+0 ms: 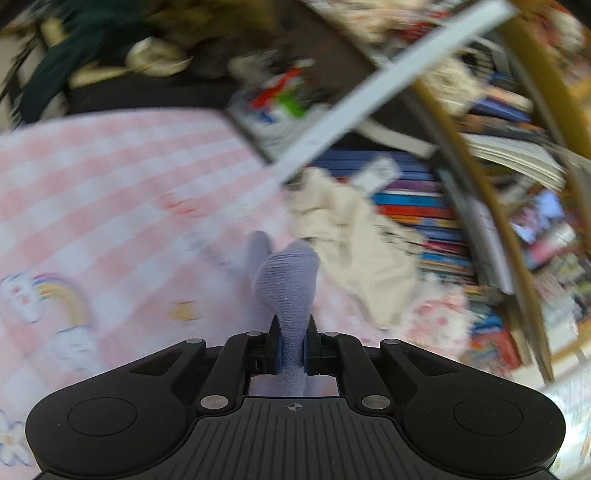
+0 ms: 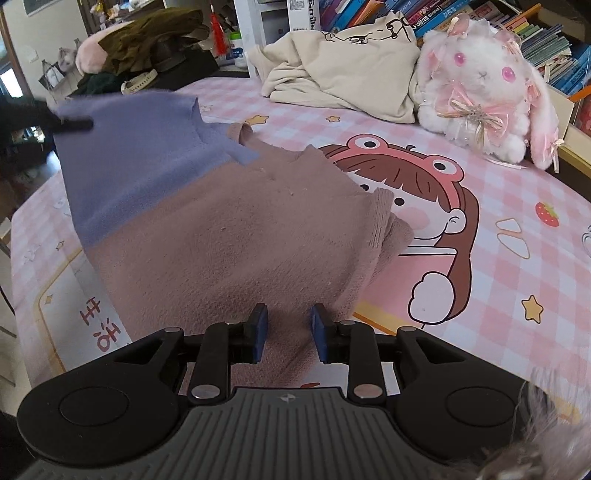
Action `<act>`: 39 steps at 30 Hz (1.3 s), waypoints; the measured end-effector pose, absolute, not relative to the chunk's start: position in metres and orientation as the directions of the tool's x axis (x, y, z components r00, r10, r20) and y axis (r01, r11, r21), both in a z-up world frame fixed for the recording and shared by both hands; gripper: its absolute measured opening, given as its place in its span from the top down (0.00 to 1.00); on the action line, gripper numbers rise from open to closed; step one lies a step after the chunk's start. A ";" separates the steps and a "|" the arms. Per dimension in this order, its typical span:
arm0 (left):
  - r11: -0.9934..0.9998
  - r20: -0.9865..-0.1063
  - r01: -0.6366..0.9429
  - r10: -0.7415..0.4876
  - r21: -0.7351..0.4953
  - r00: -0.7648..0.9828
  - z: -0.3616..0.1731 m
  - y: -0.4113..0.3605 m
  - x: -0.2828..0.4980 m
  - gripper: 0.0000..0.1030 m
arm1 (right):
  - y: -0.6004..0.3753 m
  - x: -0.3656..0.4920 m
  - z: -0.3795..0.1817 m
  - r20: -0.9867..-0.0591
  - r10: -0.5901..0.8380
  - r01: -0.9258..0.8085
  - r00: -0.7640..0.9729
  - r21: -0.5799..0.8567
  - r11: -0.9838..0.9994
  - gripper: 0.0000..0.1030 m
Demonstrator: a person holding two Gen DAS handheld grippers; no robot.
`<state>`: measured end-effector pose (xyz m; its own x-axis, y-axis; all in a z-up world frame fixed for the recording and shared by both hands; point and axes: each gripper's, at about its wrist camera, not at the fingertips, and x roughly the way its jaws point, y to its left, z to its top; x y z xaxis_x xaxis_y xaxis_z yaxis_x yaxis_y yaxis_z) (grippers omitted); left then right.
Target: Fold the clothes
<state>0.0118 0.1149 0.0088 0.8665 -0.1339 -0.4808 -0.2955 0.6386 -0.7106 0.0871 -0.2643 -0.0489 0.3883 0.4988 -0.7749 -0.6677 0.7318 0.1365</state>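
A two-tone sweater lies on the pink checked cloth (image 2: pixel 480 236): its brown part (image 2: pixel 236 243) is in front of me and its purple part (image 2: pixel 133 155) is lifted at the far left. My left gripper (image 1: pixel 293 341) is shut on a fold of the purple fabric (image 1: pixel 290 280) and holds it above the cloth; it shows as a dark shape in the right wrist view (image 2: pixel 70 123). My right gripper (image 2: pixel 288 325) is open, fingers over the brown hem, nothing between them.
A cream garment (image 2: pixel 343 70) and a white plush rabbit (image 2: pixel 484 85) sit at the far edge of the cloth. Book stacks (image 2: pixel 535 33) stand behind them. Dark green clothes (image 2: pixel 147 37) pile at the far left. The left wrist view is motion-blurred.
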 end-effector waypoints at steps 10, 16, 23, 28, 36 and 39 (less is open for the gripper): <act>0.902 -0.526 0.033 -0.280 -0.430 0.803 0.068 -0.058 0.021 0.89 | -0.277 0.093 -0.049 -0.741 0.568 -0.698 0.357 0.192 0.690 0.74; 0.971 -0.777 0.176 -0.236 -0.162 0.583 -0.011 -0.147 0.016 0.75 | -0.314 0.107 -0.047 -0.680 0.673 -0.633 0.289 0.392 0.668 0.75; 0.967 -0.768 0.211 -0.241 -0.141 0.593 -0.017 -0.157 0.003 0.48 | -0.347 0.111 -0.044 -0.643 0.722 -0.527 0.254 0.534 0.661 0.64; 0.944 -0.669 0.223 -0.329 -0.242 0.666 0.028 -0.142 -0.013 0.48 | -0.367 0.117 -0.030 -0.577 0.773 -0.455 0.262 0.633 0.627 0.52; 0.970 -0.656 0.086 -0.217 -0.226 0.723 0.028 -0.093 -0.004 0.52 | -0.341 0.140 -0.033 -0.533 0.817 -0.299 0.219 0.760 0.577 0.41; 0.976 -0.693 0.090 -0.206 -0.200 0.691 0.007 -0.090 0.003 0.52 | -0.322 0.154 -0.038 -0.581 0.777 -0.254 0.240 0.735 0.628 0.41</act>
